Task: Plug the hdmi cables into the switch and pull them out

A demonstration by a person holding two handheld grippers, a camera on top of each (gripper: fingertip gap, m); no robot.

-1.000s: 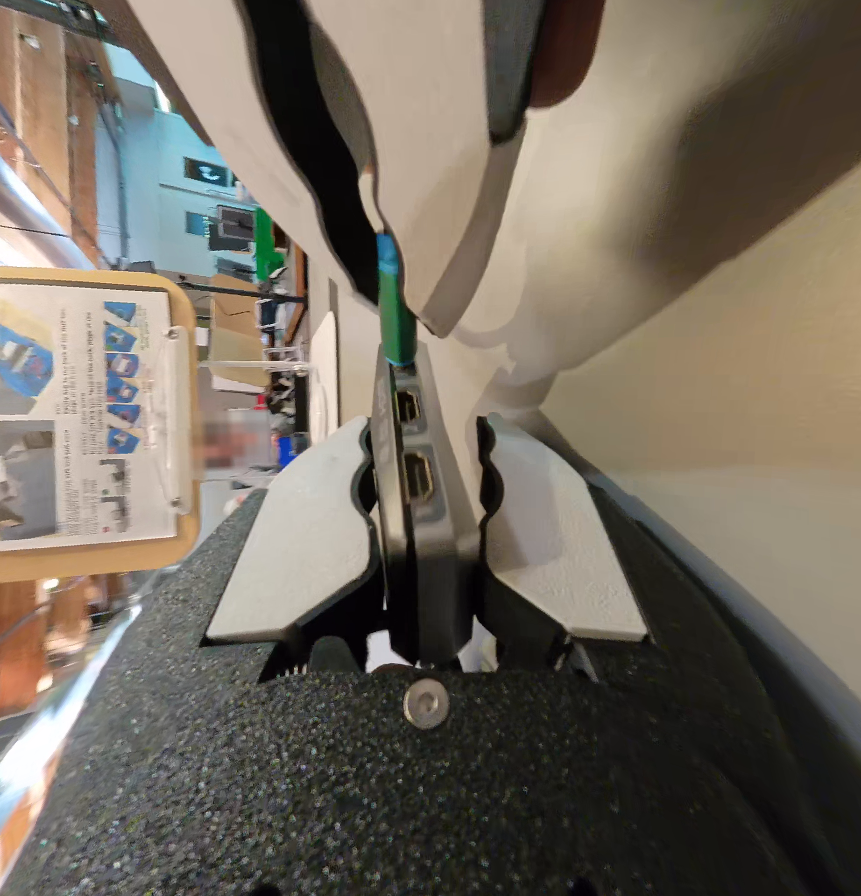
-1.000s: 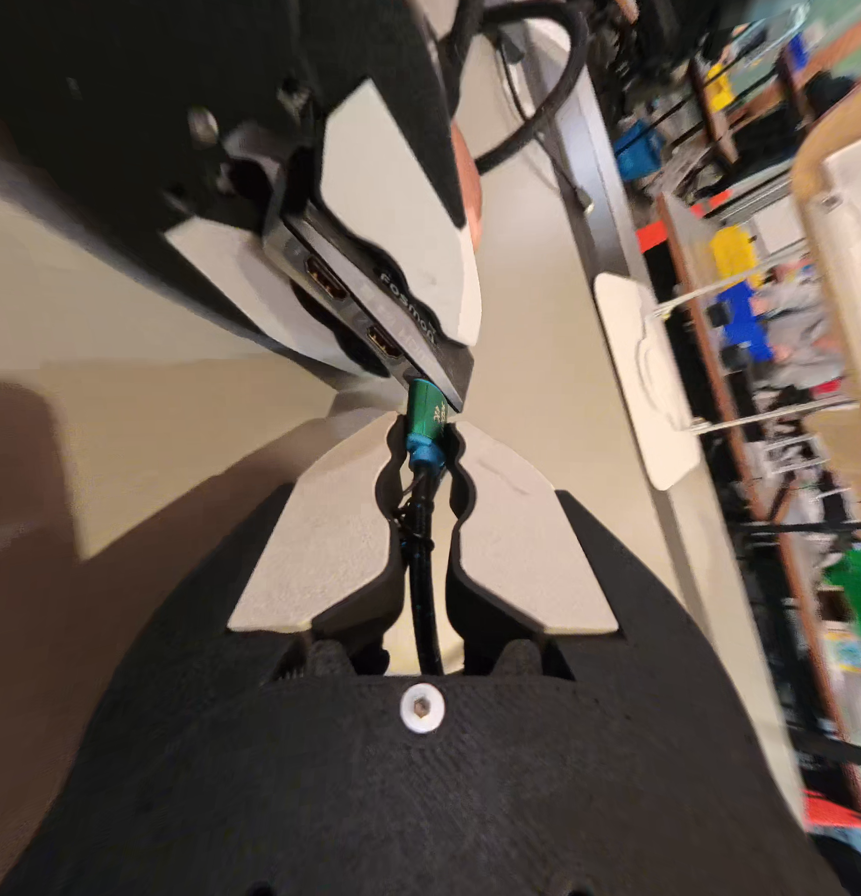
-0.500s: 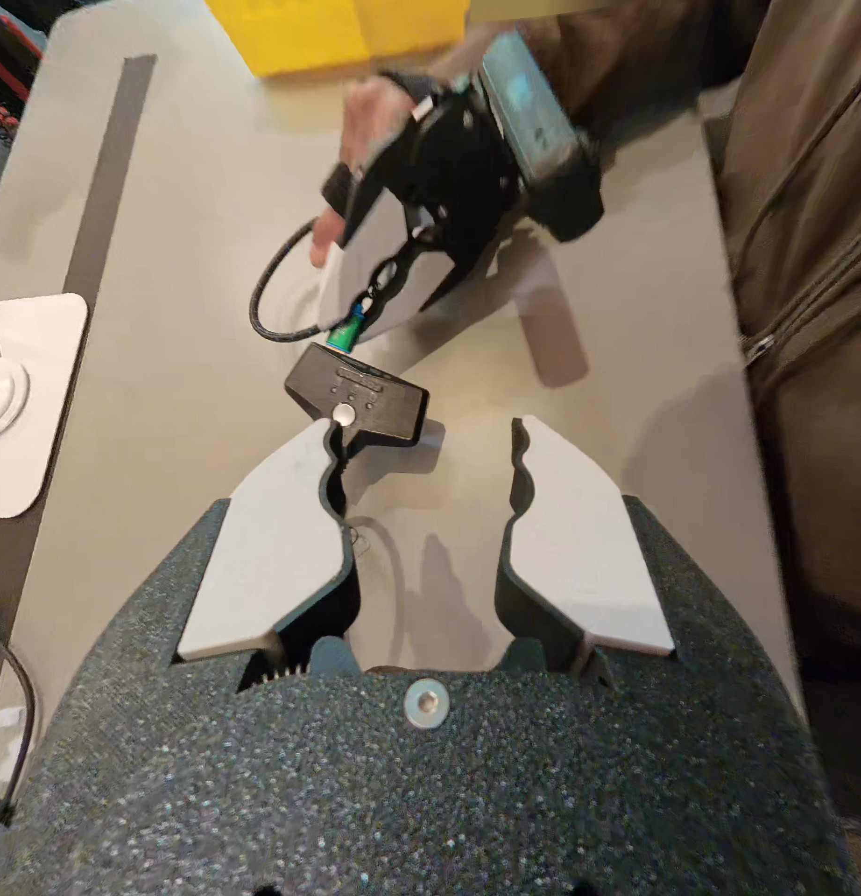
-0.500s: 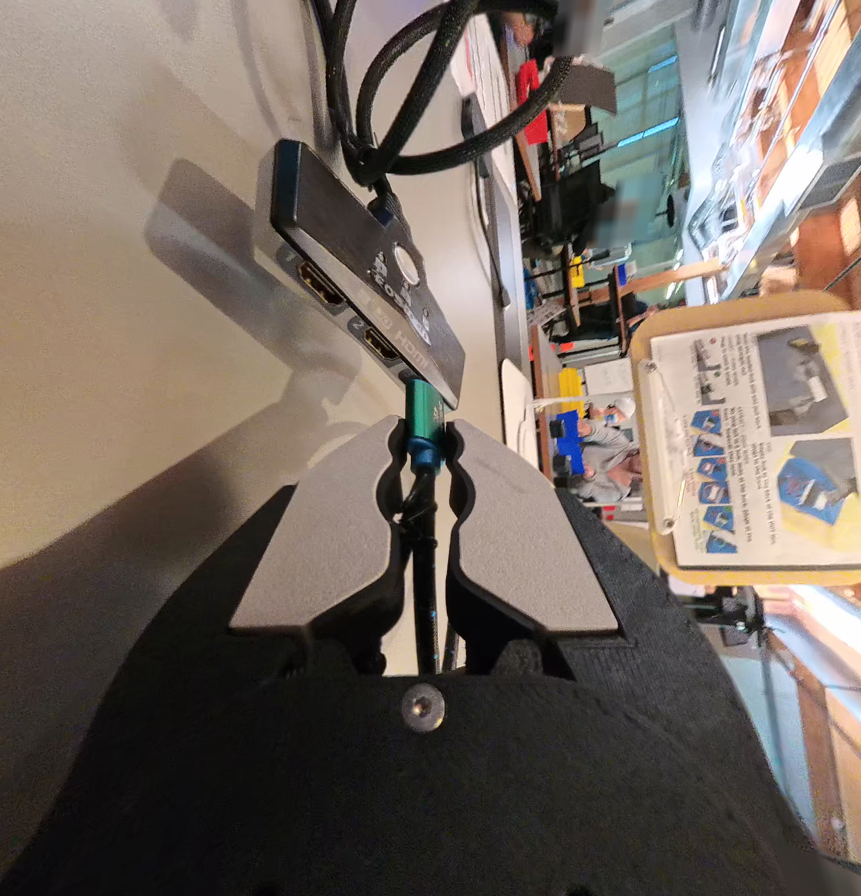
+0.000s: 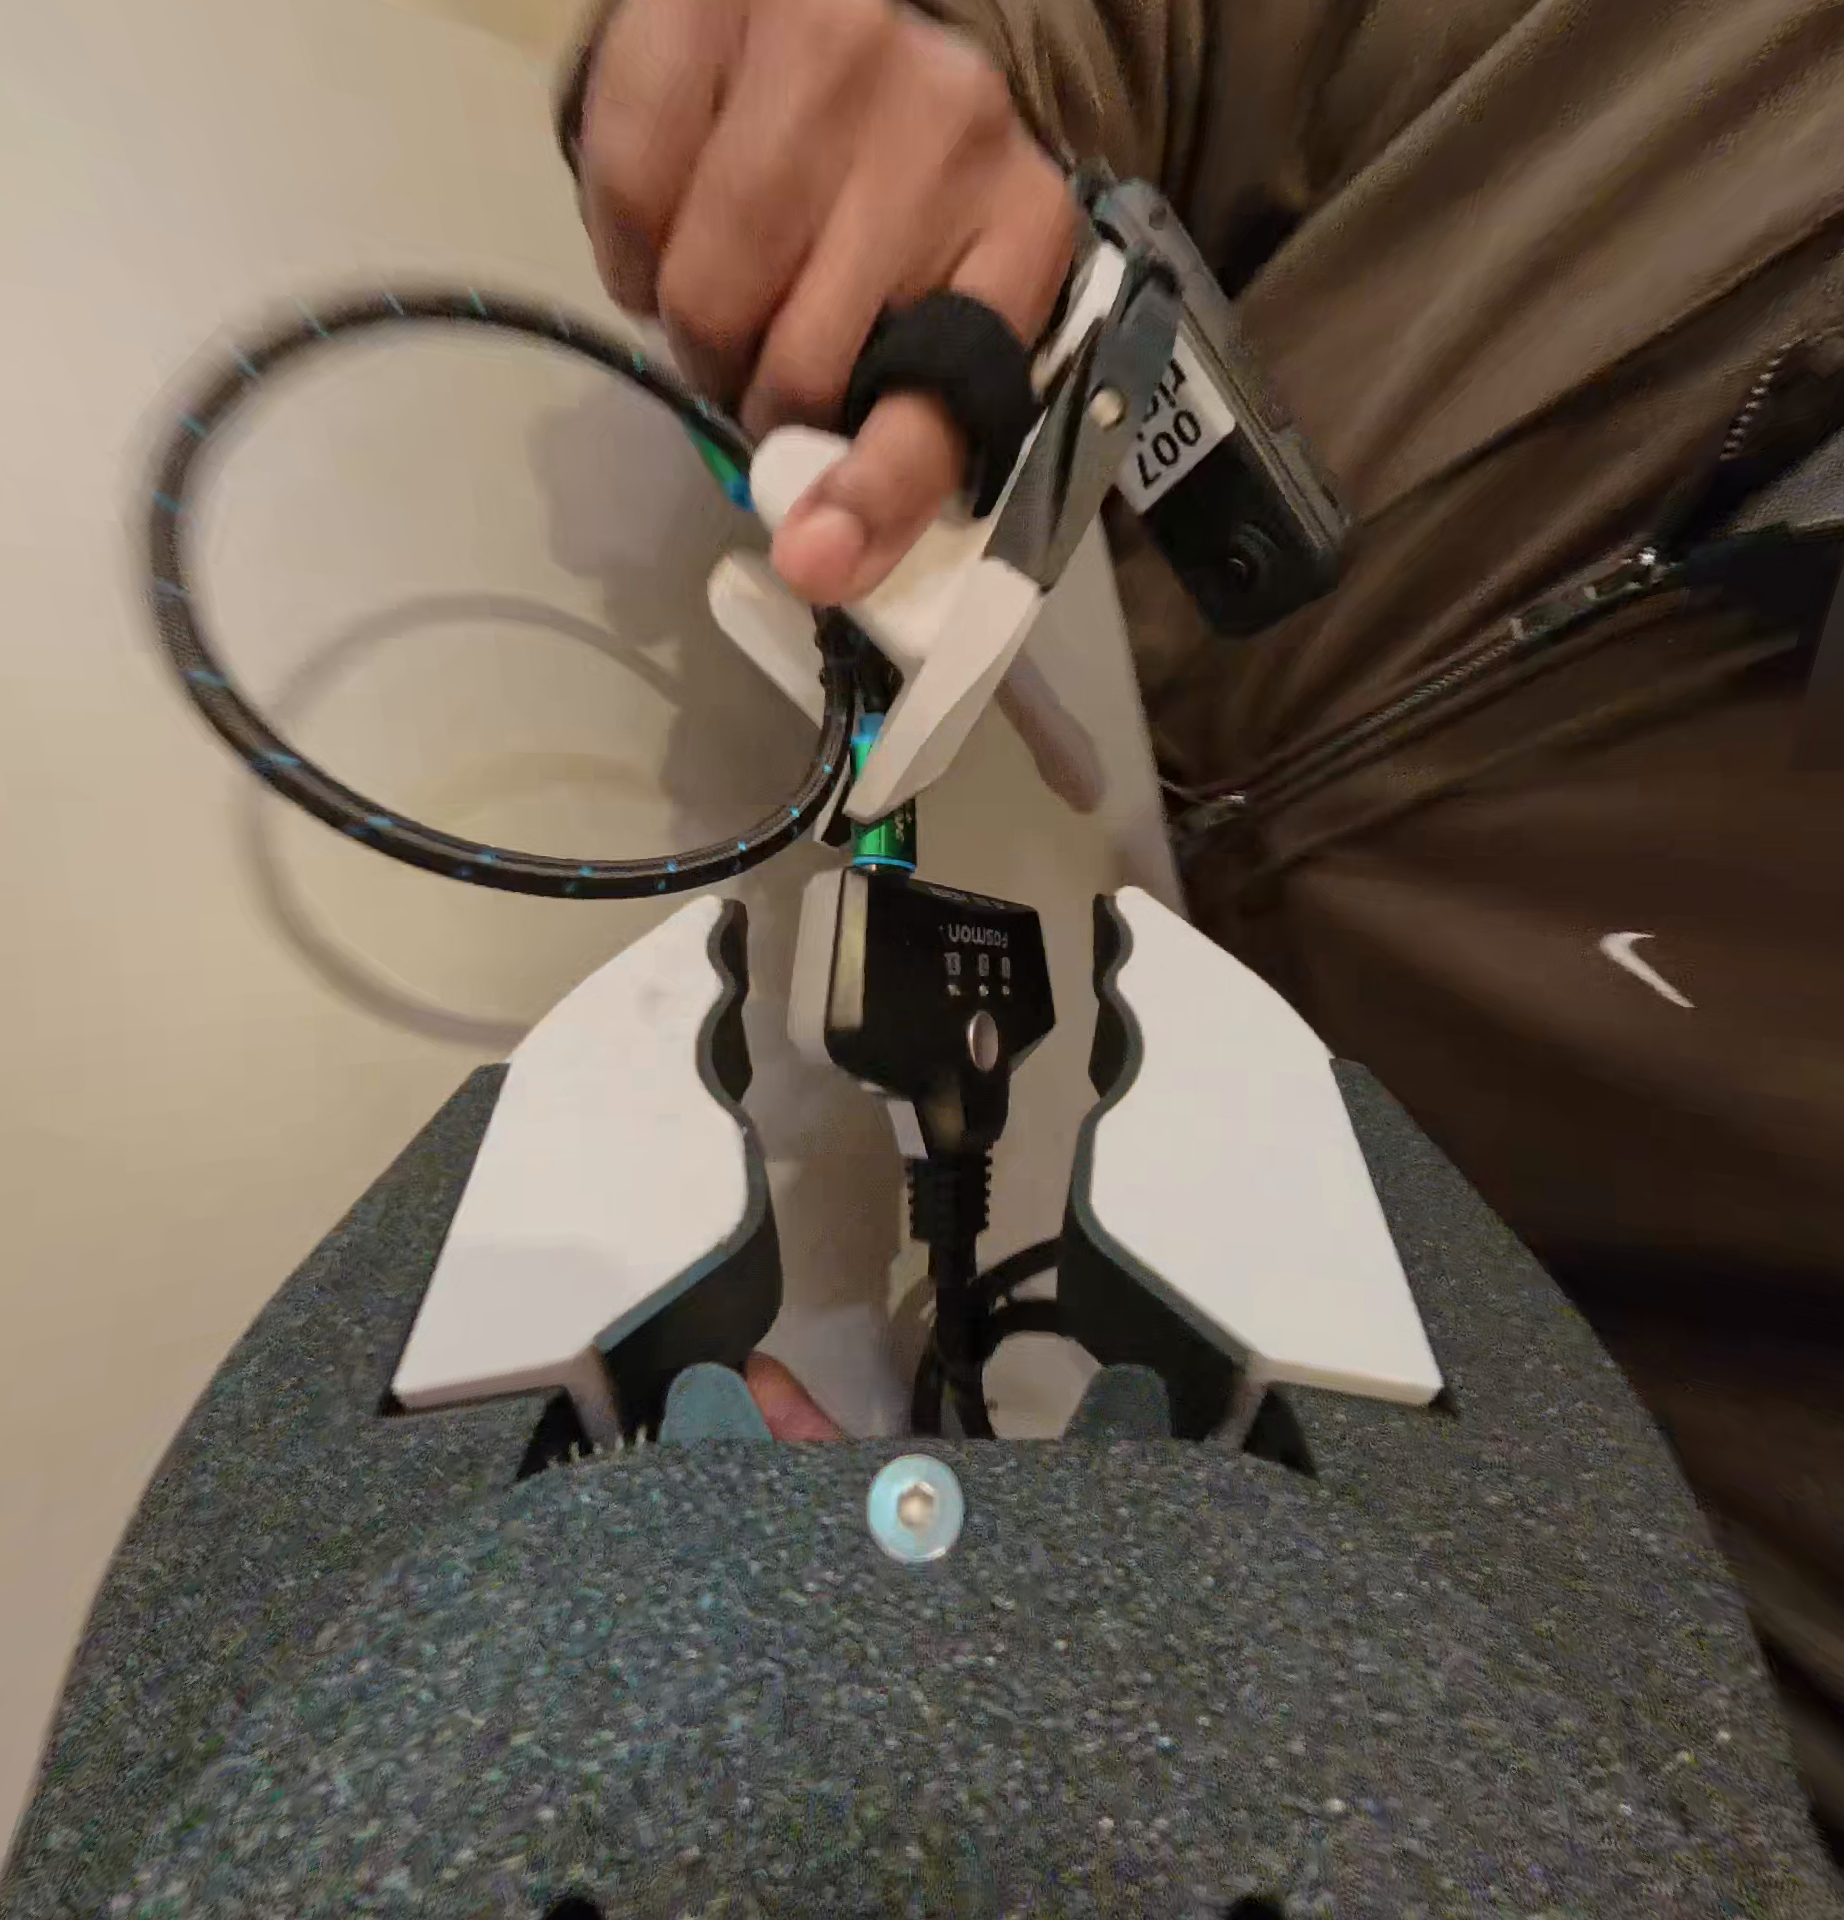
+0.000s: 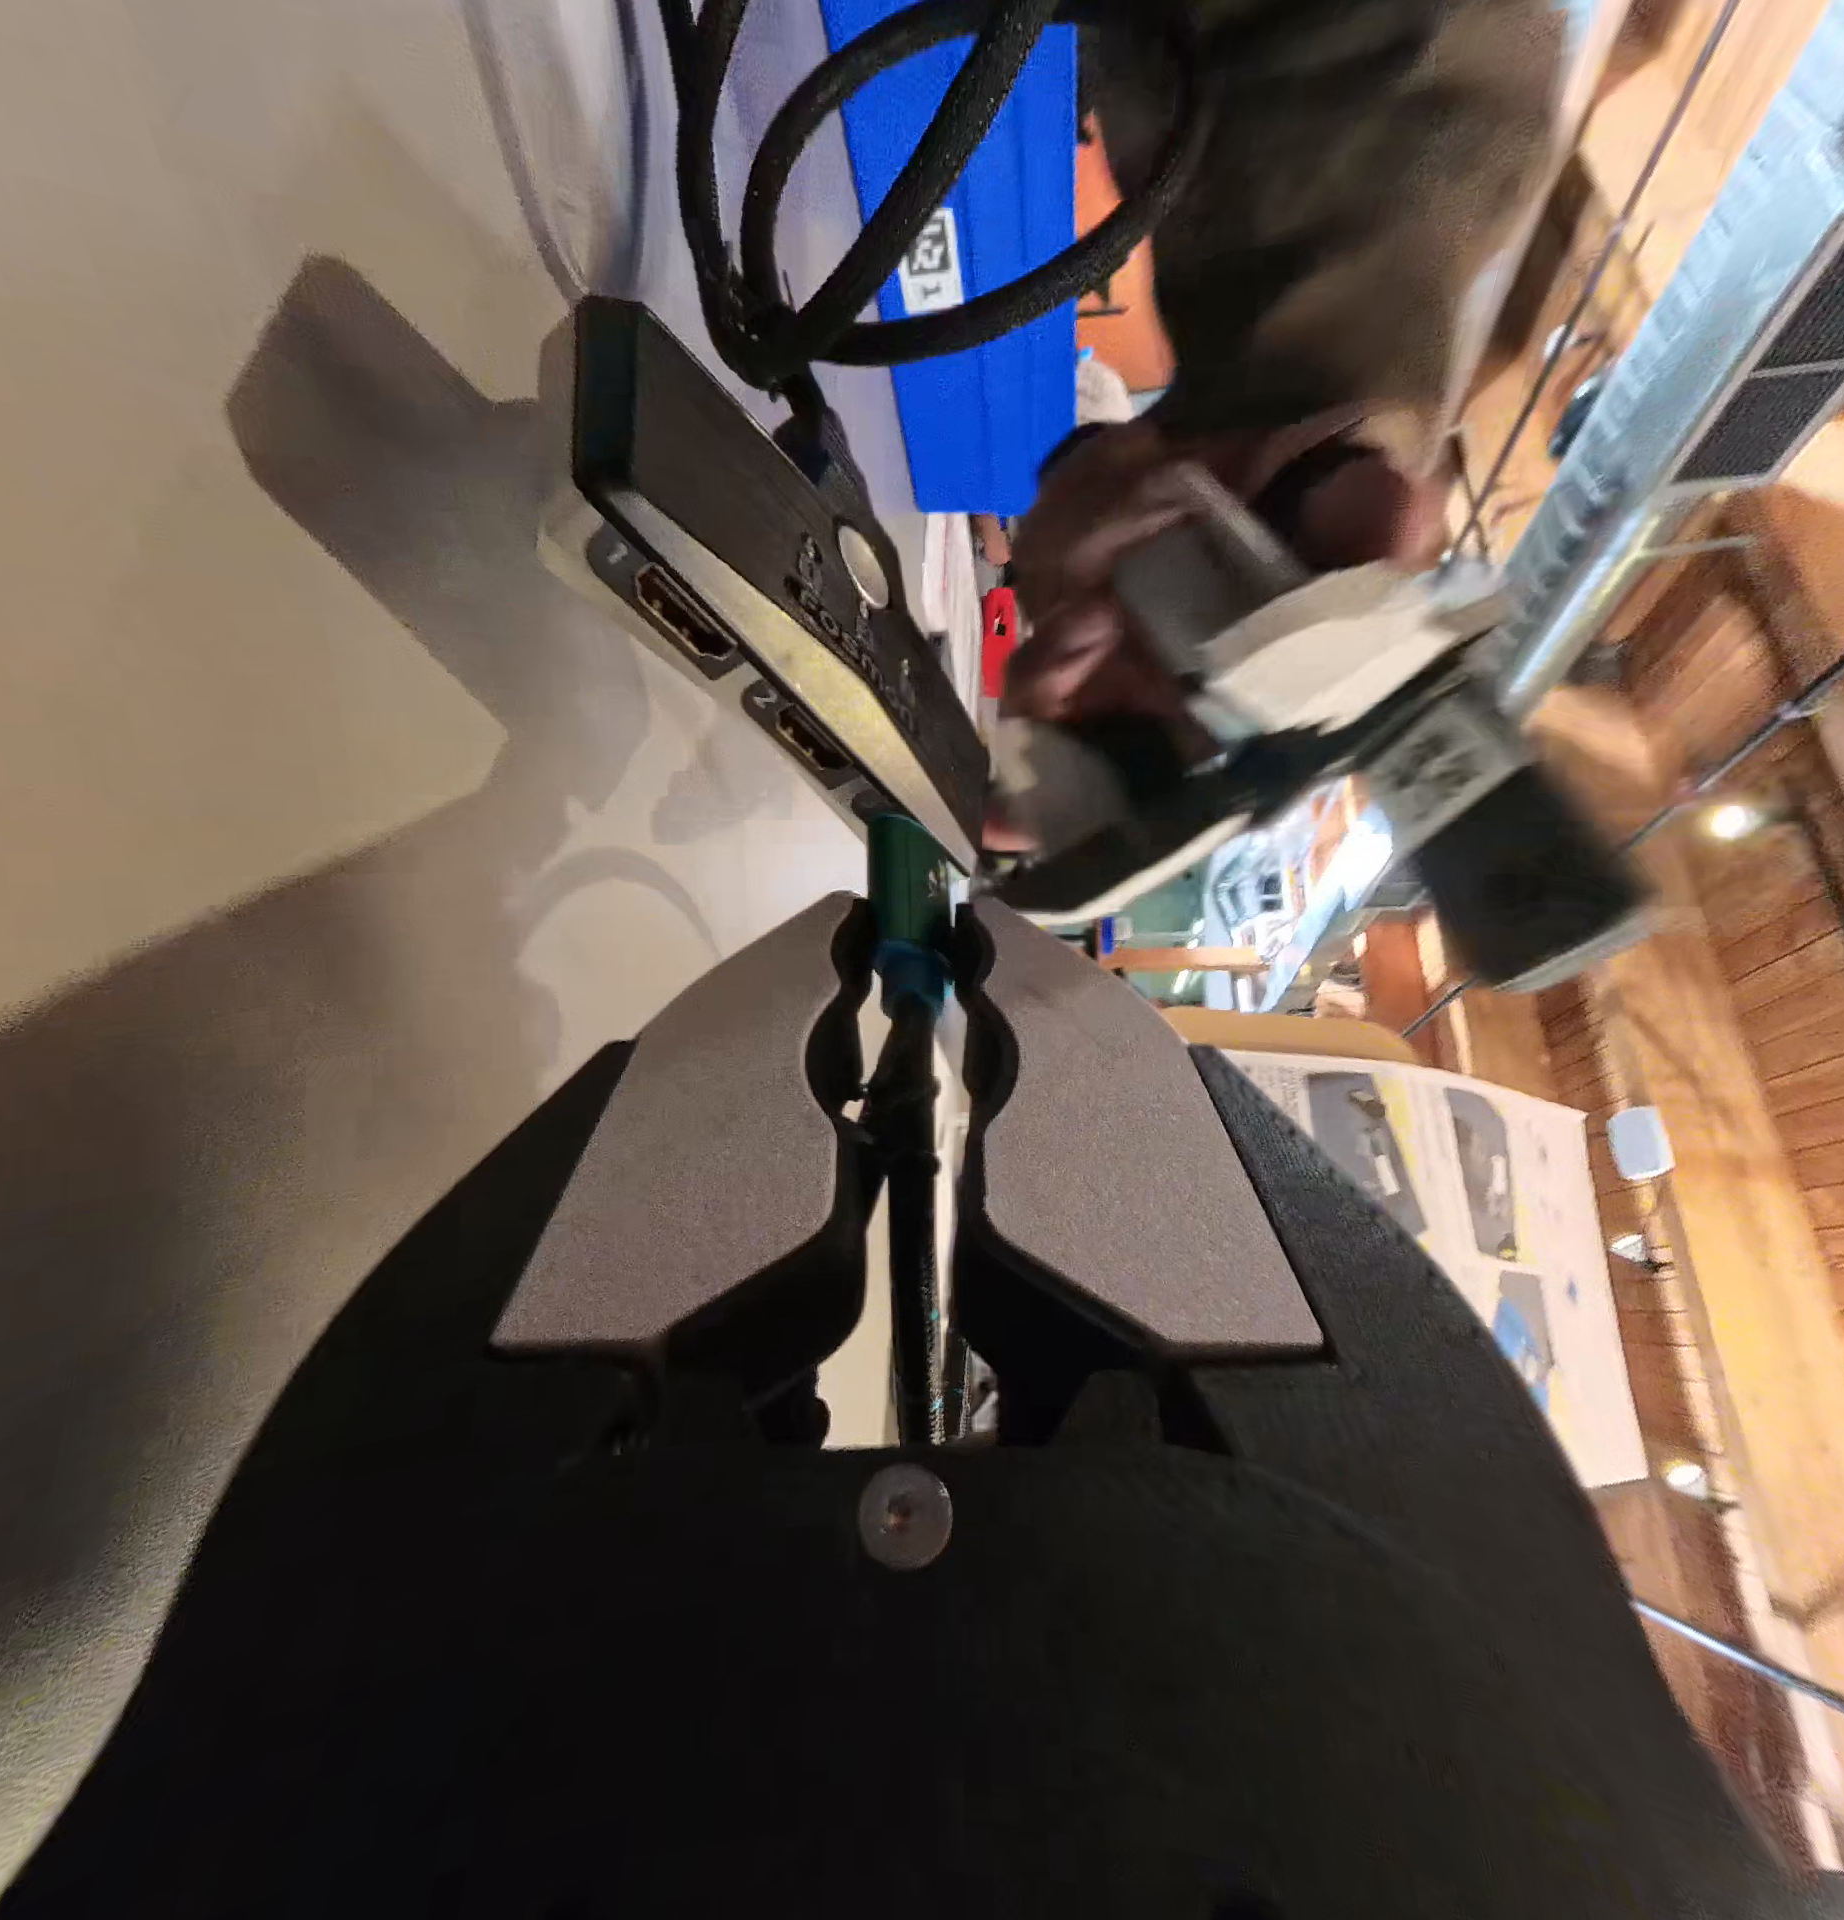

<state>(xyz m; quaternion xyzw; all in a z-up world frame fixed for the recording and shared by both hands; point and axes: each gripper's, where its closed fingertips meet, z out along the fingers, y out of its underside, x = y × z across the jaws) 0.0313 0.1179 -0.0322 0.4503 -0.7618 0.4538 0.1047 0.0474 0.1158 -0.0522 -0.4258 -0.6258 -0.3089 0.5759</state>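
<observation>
My left gripper point(image 5: 918, 920) is open. A black switch box point(image 5: 939, 987) lies between its fingers with a gap on each side, so neither pad presses on it. The box's own black cable point(image 5: 949, 1226) runs back between the fingers. My right gripper point(image 6: 907, 925) is shut on the green and blue plug point(image 6: 902, 862) of a braided black cable point(image 5: 585, 888). The plug sits in an end port of the box point(image 6: 710, 488). The right gripper also shows in the left wrist view point(image 5: 856, 800), just above the box, with the plug point(image 5: 885, 831) at its tips.
The box is over a beige table point(image 5: 170, 1039). A person's hand point(image 5: 793, 208) and brown jacket point(image 5: 1520, 727) fill the right side. A blue panel point(image 6: 980, 260) and a board with a printed sheet point(image 6: 1417, 1195) stand beyond the table. Only a small space, under 4 cm, lies between the two pairs of fingers.
A second ago my left gripper was shut on the box. It opened, let go and drew back, and now stands open around the box again. The right gripper has stayed shut on the plug.
</observation>
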